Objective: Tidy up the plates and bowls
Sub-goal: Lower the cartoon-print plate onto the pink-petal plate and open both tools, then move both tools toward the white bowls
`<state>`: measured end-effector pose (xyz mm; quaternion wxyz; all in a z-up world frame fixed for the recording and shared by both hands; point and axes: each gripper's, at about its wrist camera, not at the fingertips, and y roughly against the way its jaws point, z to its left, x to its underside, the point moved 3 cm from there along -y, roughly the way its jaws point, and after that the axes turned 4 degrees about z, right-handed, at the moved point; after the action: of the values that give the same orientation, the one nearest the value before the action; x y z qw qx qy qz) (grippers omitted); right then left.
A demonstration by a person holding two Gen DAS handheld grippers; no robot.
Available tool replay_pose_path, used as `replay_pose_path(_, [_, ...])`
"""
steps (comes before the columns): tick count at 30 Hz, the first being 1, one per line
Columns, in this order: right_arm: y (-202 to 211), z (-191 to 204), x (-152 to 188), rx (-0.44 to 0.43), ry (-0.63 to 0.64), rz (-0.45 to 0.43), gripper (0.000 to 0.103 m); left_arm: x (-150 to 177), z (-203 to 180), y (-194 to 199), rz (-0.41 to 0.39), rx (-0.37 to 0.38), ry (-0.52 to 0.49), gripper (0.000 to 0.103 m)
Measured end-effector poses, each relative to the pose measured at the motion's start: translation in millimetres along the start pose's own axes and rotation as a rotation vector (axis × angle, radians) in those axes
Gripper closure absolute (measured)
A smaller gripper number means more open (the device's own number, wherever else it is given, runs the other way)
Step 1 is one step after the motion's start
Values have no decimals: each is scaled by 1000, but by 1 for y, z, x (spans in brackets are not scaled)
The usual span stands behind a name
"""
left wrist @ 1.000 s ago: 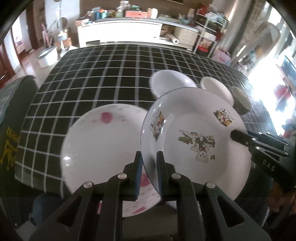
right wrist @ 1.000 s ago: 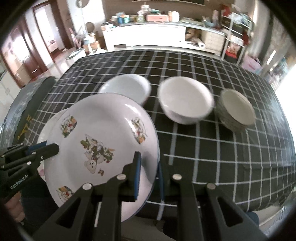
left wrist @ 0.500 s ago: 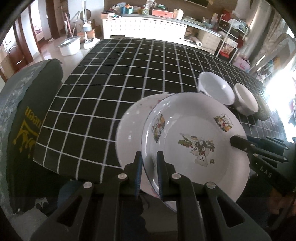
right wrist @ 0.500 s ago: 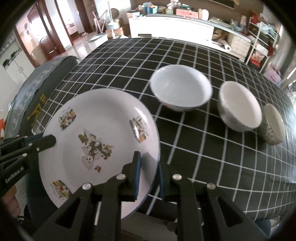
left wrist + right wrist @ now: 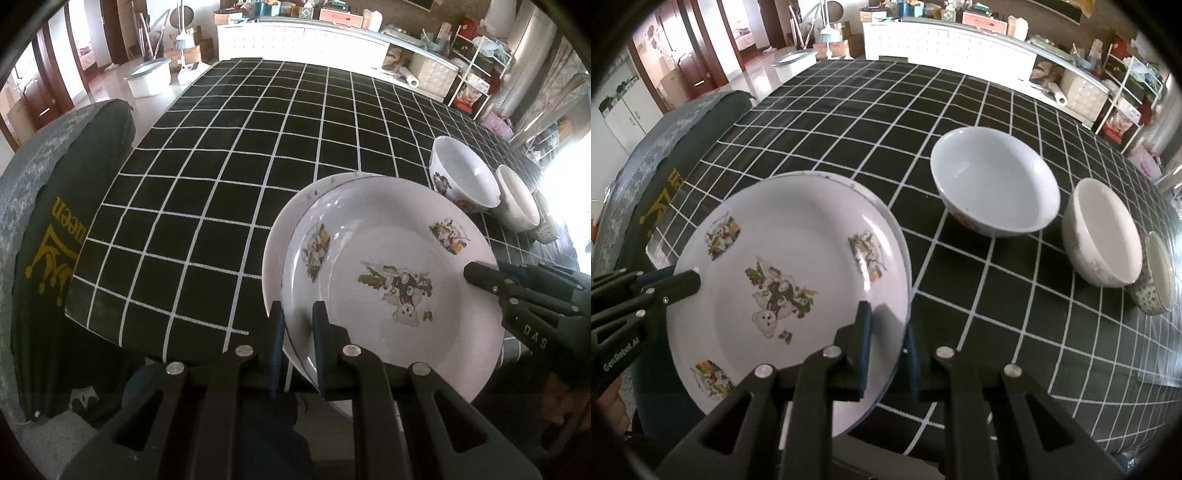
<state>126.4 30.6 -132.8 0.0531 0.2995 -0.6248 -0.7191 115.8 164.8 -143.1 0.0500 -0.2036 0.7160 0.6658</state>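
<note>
A white plate with cartoon prints [image 5: 391, 273] [image 5: 790, 258] is held by both grippers at opposite rims. My left gripper [image 5: 298, 317] is shut on its near left rim, and my right gripper [image 5: 886, 317] is shut on its right rim. Each gripper also shows in the other's view: the right gripper [image 5: 476, 275] and the left gripper [image 5: 683, 284]. Under the held plate lies a plain white plate [image 5: 280, 236] on the black checked tablecloth [image 5: 258, 147]; only its left crescent shows. Whether the two plates touch I cannot tell.
Three bowls stand in a row to the right: a large white bowl [image 5: 993, 184], a medium white bowl [image 5: 1104, 232] and a small patterned bowl [image 5: 1158, 273]. A chair with a dark cover [image 5: 55, 221] stands at the table's left. The table's near edge runs just under the plates.
Both grippers carried the cartoon plate leftward and slightly down, over the plain plate. That plate was fully visible beside it; now only a crescent shows. Both grips are unchanged.
</note>
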Motion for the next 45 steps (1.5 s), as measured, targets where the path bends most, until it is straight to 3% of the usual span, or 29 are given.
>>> replay_pose_path(14, [-14, -5, -3, -14, -13, 27, 82, -13, 4, -11, 4, 2, 21, 91])
replay_pose_path(29, [-3, -10, 9, -56, -48, 12, 82, -4, 9, -1, -21, -28, 42, 91])
replay_pose_path(39, [20, -13, 26, -38, -116, -32, 82, 6, 16, 18, -62, -21, 67, 91])
replay_pose_path(45, [38, -28, 38, -8, -210, -91, 82, 4, 1, 30, -73, -38, 6, 91])
